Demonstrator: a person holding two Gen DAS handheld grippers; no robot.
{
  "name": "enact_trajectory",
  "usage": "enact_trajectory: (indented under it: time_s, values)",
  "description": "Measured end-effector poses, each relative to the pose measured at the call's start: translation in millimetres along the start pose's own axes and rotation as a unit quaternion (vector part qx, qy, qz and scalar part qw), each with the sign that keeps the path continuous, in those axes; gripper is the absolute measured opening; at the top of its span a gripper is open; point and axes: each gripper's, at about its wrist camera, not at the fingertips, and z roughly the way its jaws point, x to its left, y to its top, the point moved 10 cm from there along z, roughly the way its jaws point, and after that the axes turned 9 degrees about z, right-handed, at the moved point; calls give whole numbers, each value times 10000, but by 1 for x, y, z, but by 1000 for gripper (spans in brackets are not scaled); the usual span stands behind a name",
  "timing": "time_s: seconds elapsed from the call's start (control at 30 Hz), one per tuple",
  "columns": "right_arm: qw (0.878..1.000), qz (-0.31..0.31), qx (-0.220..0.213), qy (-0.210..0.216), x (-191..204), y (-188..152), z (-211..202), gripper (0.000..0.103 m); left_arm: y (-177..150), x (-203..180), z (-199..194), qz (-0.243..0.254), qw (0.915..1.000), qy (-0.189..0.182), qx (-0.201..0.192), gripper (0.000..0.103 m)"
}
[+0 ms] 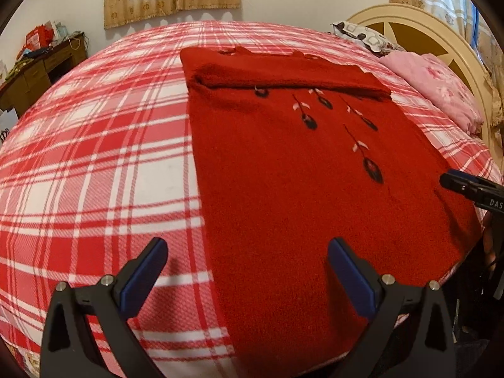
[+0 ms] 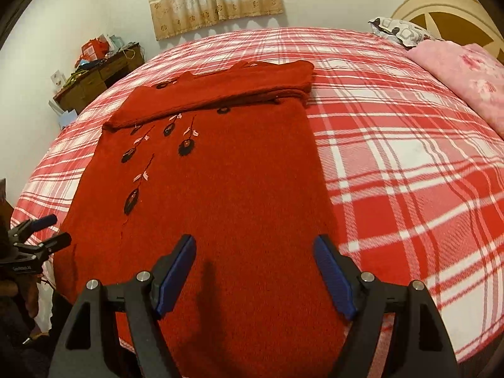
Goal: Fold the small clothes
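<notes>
Left wrist view: the left claw [image 1: 247, 278] gapes wide, empty, straddling the sweater's [image 1: 299, 173] left edge near the hem. The right claw [image 2: 254, 275] is likewise spread over the hem, holding nothing. The red sweater lies flat on the bed [image 2: 409, 163] — sleeves folded across the top — plaid bare on both sides. Pink blanket [image 2: 466, 72] by the headboard [image 1: 419, 28]; desk [image 1: 41, 69] at the wall.

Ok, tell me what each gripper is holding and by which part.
Nothing is held. Left gripper and right gripper both have jaws open above the red sweater.

Red sweater [image 1: 283, 195], red-white plaid bedspread [image 1: 104, 157]
</notes>
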Motion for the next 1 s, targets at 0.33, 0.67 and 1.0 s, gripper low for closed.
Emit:
enact_trajectory:
  time_s: [0.33,0.67,1.0]
  values:
    - [9999,-64,-53,-64,-7,-18,-16,78,-18,-8,-4,-75,9997,-210,113,98]
    - [9999,-69,-87,-52,-6,-21,-21,78,-39,-21,-13,-345,9966,-679,312,73]
    - [9999,-156,-58,-1,-6,-33,-28,78,-58,-23,-20,-483,9950,-719,488,57]
